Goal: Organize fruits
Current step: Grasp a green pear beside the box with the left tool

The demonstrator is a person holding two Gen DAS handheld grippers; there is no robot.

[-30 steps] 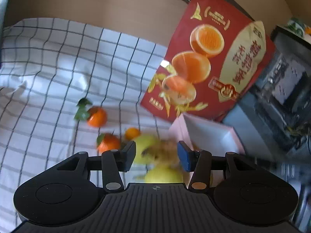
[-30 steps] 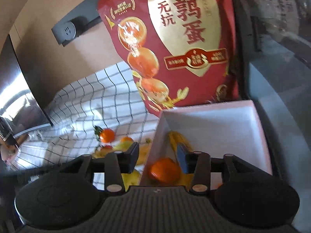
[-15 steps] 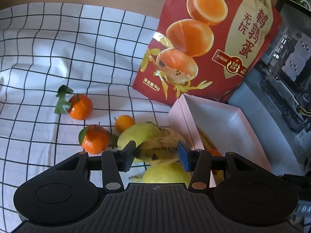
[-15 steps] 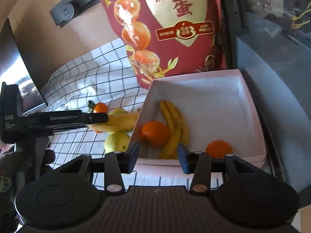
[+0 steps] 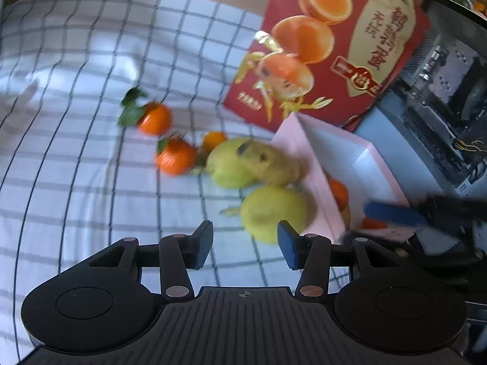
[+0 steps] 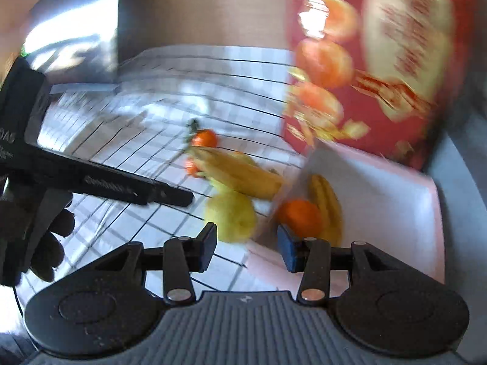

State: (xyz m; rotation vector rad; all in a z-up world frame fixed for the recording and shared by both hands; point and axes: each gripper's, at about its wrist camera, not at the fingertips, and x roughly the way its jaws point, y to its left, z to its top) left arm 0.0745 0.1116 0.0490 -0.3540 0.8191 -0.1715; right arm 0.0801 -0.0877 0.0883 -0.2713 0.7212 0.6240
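Observation:
A pink box point(image 5: 359, 164) stands on the checked cloth by the red bag. It holds bananas point(image 6: 325, 200) and an orange point(image 6: 299, 216). Outside it lie a spotted banana point(image 5: 271, 164), two yellow-green pears point(image 5: 274, 213) point(image 5: 228, 167) and three small oranges point(image 5: 175, 156) point(image 5: 153, 118) point(image 5: 213, 140). My left gripper point(image 5: 243, 238) is open and empty, held back from the near pear. My right gripper point(image 6: 246, 246) is open and empty over the box's near left corner. The loose banana point(image 6: 240, 173) and near pear point(image 6: 229, 217) also show in the right wrist view.
A red snack bag point(image 5: 334, 45) stands upright behind the box. Dark equipment point(image 5: 447, 97) is on the right. The checked cloth point(image 5: 76, 167) spreads to the left. The left gripper's finger point(image 6: 121, 187) reaches in from the left of the right wrist view.
My left gripper has pulled back from the spotted banana, which now lies on the pears. My right gripper has swung left toward the box's left edge. Both views are blurred.

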